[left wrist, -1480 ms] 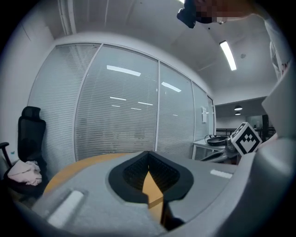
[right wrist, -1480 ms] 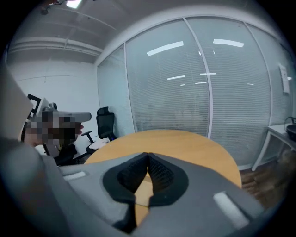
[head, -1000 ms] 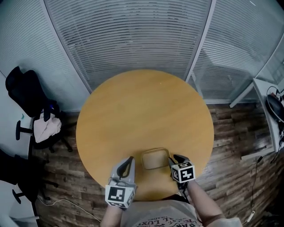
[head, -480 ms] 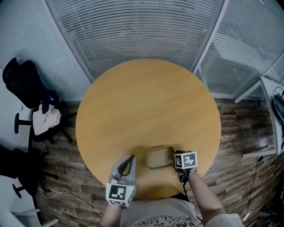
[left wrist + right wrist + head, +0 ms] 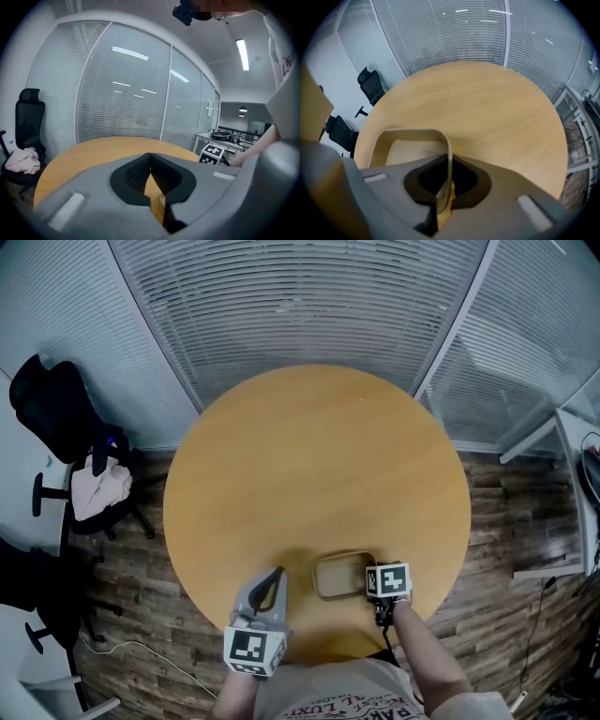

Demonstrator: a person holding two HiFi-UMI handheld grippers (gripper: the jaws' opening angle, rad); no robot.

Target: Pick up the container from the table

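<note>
A shallow tan rectangular container (image 5: 337,576) sits on the round wooden table (image 5: 309,456) near its front edge. My right gripper (image 5: 373,583) points steeply down over the container's right wall. In the right gripper view that thin wall (image 5: 449,150) runs between the jaws of the right gripper (image 5: 446,180), which are closing and pinch it. My left gripper (image 5: 276,575) hovers low to the left of the container, apart from it, its jaws together with nothing in them. In the left gripper view the left gripper (image 5: 150,157) shows a bit of the container's rim (image 5: 161,202) past its tips.
A black office chair (image 5: 52,423) with a pale cloth (image 5: 98,495) on it stands left of the table. Glass walls with blinds (image 5: 300,306) run behind. A white desk (image 5: 574,460) stands at the right, on a wood floor (image 5: 511,549).
The right gripper came down from beside the container onto its right wall, and its open jaws closed on it. The left gripper sank slightly.
</note>
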